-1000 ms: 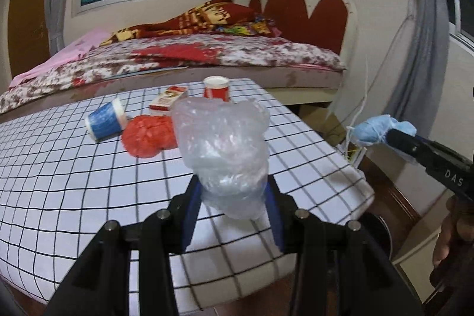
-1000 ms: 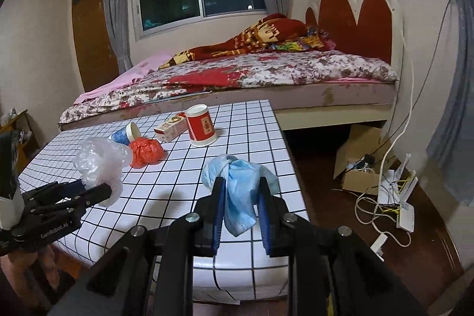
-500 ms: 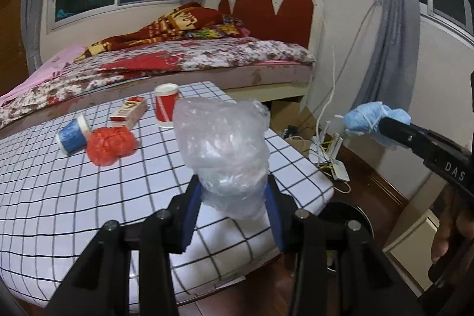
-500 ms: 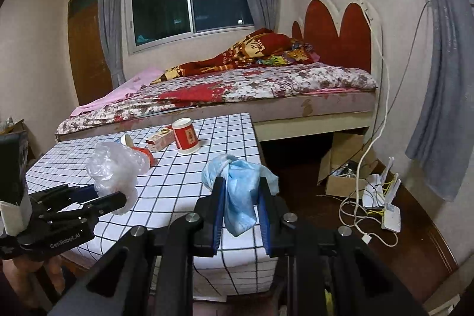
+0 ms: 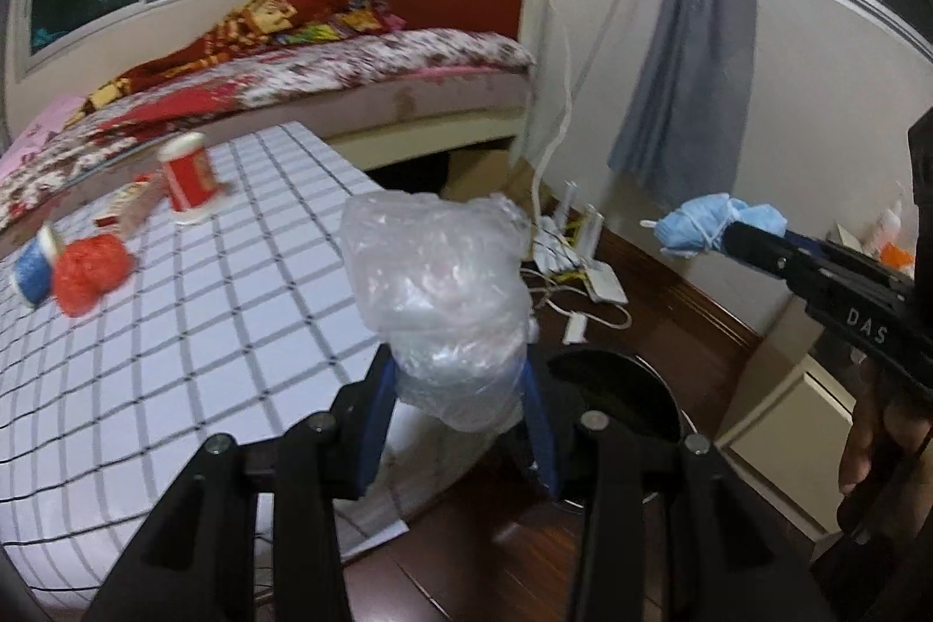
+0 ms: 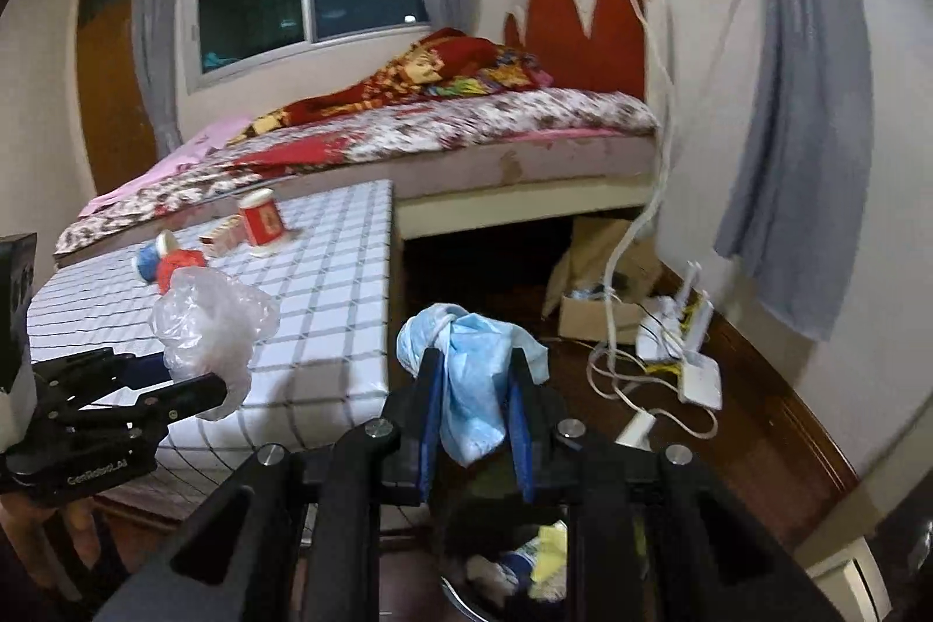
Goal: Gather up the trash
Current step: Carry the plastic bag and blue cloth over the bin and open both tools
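Note:
My left gripper (image 5: 458, 383) is shut on a crumpled clear plastic bag (image 5: 437, 295), held past the right edge of the checked table (image 5: 204, 342). The right gripper (image 6: 472, 389) is shut on a crumpled blue face mask (image 6: 466, 359), also off the table's edge. Each gripper shows in the other's view: the left gripper (image 6: 192, 377) with the clear bag (image 6: 210, 324), the right gripper (image 5: 726, 234) with the blue mask (image 5: 700, 225). A dark round bin (image 5: 618, 389) stands on the floor below; in the right wrist view the bin (image 6: 507, 563) holds some trash.
On the table lie a red cup (image 5: 189, 179), a small red-and-white box (image 5: 131, 208), a crumpled red bag (image 5: 90, 269) and a blue cup (image 5: 35, 269). A router and cables (image 6: 676, 359) and a cardboard box (image 6: 595, 278) lie on the wooden floor by the bed (image 6: 466, 132).
Both grippers have swung right, off the table's edge and slightly down, each keeping its item. The floor, cables and bin have come into view.

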A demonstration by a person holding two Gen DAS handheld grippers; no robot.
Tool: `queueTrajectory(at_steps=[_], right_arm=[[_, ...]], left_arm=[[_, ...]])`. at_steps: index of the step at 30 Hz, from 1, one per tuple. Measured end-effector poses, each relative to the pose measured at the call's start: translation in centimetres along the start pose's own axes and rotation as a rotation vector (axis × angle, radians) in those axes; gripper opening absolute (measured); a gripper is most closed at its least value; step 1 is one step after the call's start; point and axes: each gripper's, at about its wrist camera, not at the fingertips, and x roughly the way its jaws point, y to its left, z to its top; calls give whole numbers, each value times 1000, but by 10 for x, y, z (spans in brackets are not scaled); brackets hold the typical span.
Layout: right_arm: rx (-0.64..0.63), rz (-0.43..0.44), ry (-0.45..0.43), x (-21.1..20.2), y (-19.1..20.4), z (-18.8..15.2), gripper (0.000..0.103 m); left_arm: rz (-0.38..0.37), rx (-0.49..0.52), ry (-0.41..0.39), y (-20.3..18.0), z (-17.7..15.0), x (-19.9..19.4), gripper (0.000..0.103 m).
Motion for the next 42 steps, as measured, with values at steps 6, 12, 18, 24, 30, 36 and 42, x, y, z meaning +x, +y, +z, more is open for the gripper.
queueTrajectory(at_steps=[6, 12, 18, 24, 30, 36, 42], right_arm=[[54, -50, 38, 1, -31, -21, 22], [102, -63, 92, 10, -52, -37, 23], [134, -77, 146, 21, -67, -55, 23], [161, -91, 210, 34, -80, -73, 23], [179, -90, 261, 51, -89, -86, 23], [205, -64, 313, 73, -95, -95, 23], [219, -122, 440, 107, -109, -115, 65]], left_arm=[[-54, 51, 44, -38, -5, 19, 43], [-92, 67, 84, -61, -12, 37, 43], [-124, 78, 127, -75, -17, 58, 43], [-152, 84, 173, -87, -26, 76, 43], [-181, 92, 232, -94, -35, 100, 43], [-195, 93, 275, -98, -43, 118, 43], [-242, 37, 330, -94, -53, 142, 70]])
